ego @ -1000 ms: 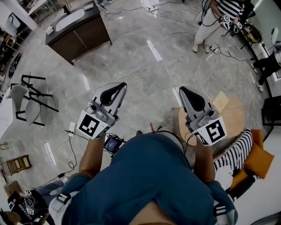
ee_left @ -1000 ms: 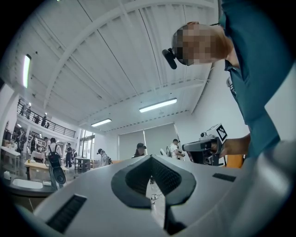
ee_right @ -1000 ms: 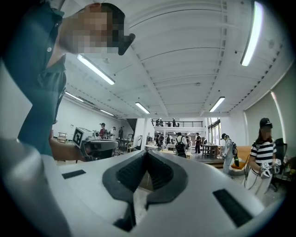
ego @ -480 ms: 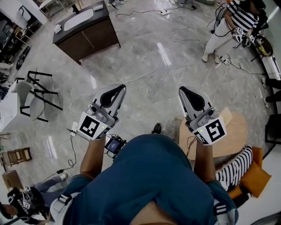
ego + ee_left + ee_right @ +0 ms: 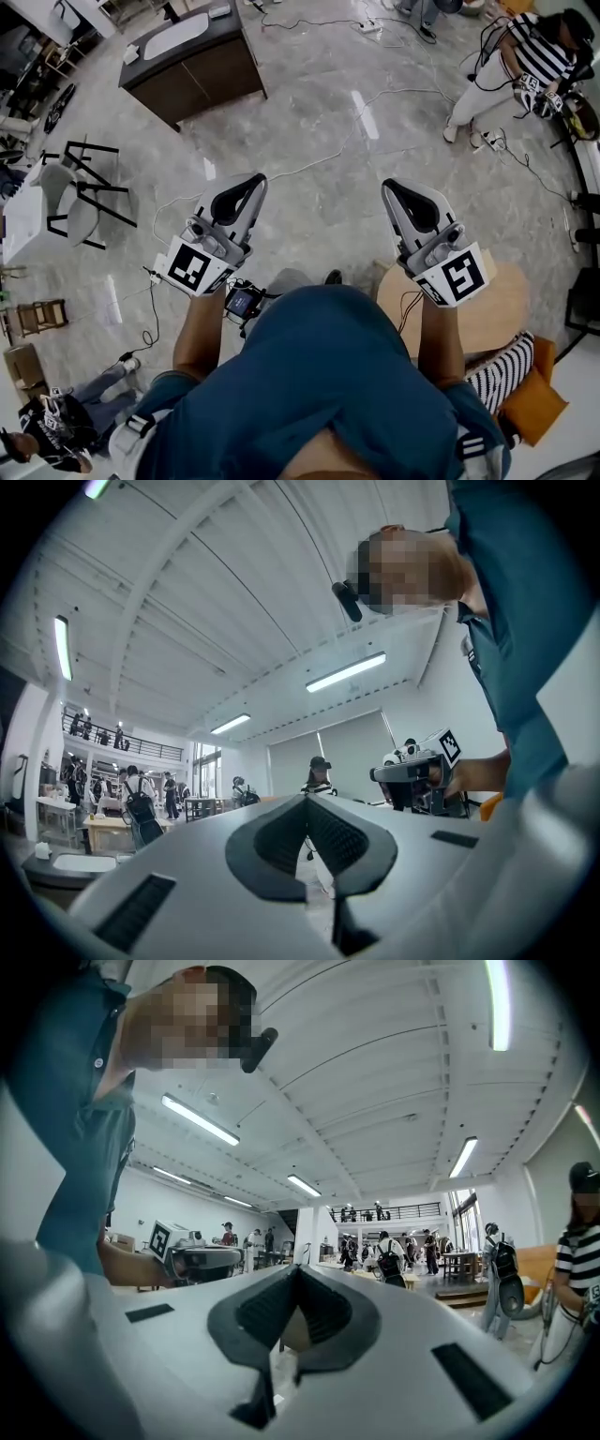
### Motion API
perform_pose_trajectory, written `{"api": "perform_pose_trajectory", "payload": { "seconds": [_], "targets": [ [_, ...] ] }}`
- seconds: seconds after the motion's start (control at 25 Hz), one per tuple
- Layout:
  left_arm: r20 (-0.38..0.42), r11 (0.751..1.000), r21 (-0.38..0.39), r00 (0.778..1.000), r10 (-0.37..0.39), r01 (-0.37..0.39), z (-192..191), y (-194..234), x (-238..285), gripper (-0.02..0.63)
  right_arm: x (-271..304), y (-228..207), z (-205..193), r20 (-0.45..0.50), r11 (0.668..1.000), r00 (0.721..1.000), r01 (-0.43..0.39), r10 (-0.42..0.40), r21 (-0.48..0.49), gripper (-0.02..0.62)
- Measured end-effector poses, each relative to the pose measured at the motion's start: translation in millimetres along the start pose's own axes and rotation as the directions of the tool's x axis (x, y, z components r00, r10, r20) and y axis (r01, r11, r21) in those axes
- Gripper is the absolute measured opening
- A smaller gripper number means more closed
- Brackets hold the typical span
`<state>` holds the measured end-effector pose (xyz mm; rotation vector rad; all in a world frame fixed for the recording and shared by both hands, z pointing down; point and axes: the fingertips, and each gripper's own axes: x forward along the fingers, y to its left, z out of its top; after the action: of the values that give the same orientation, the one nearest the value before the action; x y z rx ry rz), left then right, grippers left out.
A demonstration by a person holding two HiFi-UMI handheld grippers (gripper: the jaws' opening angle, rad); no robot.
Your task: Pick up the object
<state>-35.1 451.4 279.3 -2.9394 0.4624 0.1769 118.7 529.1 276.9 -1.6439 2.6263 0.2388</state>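
Your left tool [image 5: 251, 181] and right tool [image 5: 388, 187] are both clenched with nothing between the jaws, held apart above the grey floor [image 5: 319, 131]

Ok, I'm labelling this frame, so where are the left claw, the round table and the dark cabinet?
left claw [image 5: 259, 180]: head view, on its closed tips.
table [image 5: 497, 305]: head view, on the bare wooden top.
cabinet [image 5: 216, 81]: head view, on its brown front.

Floor [image 5: 323, 220]: grey, marble-veined. Cabinet [image 5: 214, 82]: dark brown. Left gripper [image 5: 253, 179] and right gripper [image 5: 389, 186]: white, black-and-white square markers. Shirt [image 5: 328, 394]: blue.
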Motion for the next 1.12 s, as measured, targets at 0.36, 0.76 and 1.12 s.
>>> {"api": "perform_pose_trajectory", "payload": {
  "seconds": [0.36, 0.76, 1.12],
  "targets": [
    [-0.013, 1.0, -0.009, 1.0, 0.002, -0.002, -20, 53, 17, 0.002, 45, -26, -14, -0.021, 1.0, 1.0, 0.014, -0.014, 0.0, 0.014],
    [0.04, 0.998, -0.048, 0.998, -0.044, 0.046, -29, 137, 27, 0.003, 139, -40, -16, -0.033, 0.999, 0.999, 0.039, -0.04, -0.039, 0.014],
    [0.042, 0.998, -0.044, 0.998, -0.046, 0.048, -38, 175, 25, 0.002, 185, -46, -22, -0.041, 0.999, 0.999, 0.029, -0.031, -0.037, 0.014]
  ]
}}
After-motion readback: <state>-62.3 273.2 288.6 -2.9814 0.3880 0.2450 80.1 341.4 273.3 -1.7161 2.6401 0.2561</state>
